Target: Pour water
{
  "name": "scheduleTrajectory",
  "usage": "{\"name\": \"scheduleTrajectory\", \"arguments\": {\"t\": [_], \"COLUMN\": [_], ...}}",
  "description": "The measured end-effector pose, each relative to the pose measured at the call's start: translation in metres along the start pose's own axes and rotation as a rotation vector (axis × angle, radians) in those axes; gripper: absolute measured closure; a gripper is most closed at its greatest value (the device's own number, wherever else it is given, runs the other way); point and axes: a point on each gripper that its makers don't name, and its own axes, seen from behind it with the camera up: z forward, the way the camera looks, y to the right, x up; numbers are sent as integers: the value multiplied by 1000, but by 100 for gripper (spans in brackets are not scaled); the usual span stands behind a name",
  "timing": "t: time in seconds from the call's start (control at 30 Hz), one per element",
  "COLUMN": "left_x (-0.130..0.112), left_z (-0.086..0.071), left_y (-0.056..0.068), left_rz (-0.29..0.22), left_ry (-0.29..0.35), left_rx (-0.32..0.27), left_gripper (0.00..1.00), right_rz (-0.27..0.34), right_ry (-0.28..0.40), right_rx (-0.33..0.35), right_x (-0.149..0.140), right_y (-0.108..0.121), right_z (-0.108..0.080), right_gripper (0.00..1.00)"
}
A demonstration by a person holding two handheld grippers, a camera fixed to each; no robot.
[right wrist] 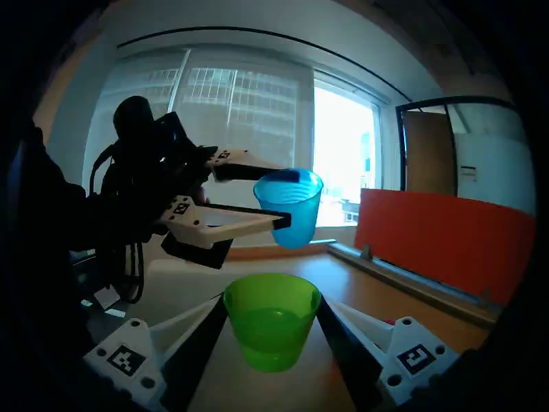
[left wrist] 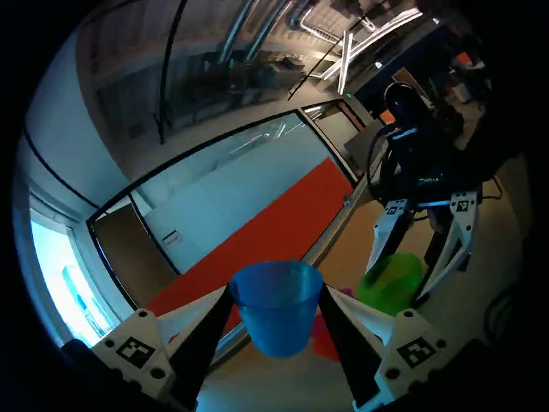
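- The window (right wrist: 343, 158) and the red panel (right wrist: 446, 233) stood far beyond my fingertips, and the wooden tabletop (right wrist: 384, 288) spread out below them.
- My left gripper (left wrist: 276, 292) had both fingers pressed on the sides of the blue plastic cup (left wrist: 278, 323), just under its rim. That left the mouth free for pouring, I judged.
- My right gripper (right wrist: 272, 302) clamped the green plastic cup (right wrist: 272, 329) the same way. The cup sat upright between the fingertips, mouth up, as a receiving cup should.
- In the right gripper view the blue cup hung above and beyond my right fingertips, apart from the green cup. It was close to upright, so I took the pour as not yet begun.
- A level line showed inside the green cup, perhaps water, though I could not be sure.
- Whether the blue cup held any water I could not tell.
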Motion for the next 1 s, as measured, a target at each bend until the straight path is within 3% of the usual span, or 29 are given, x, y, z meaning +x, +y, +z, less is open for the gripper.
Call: {"name": "scheduleTrajectory", "arguments": {"t": [0.63,0.87,1.0], "left_x": [-16,-31,-37], "left_z": [-5,-5,-4], "left_y": [-10,-8,-6], "left_rz": [-456,-571,-597], "left_ry": [-8,-35,-49], "left_rx": [-15,-26,-33], "left_gripper": [14,14,14], "right_rz": [-20,-22,-25], "right_ry": [6,8,4], "right_rx": [-5,-9,-9], "right_x": [9,12,13], "right_y": [0,0,-1], "right_z": [-1,-2,-3], "right_gripper": [8,8,8]}}
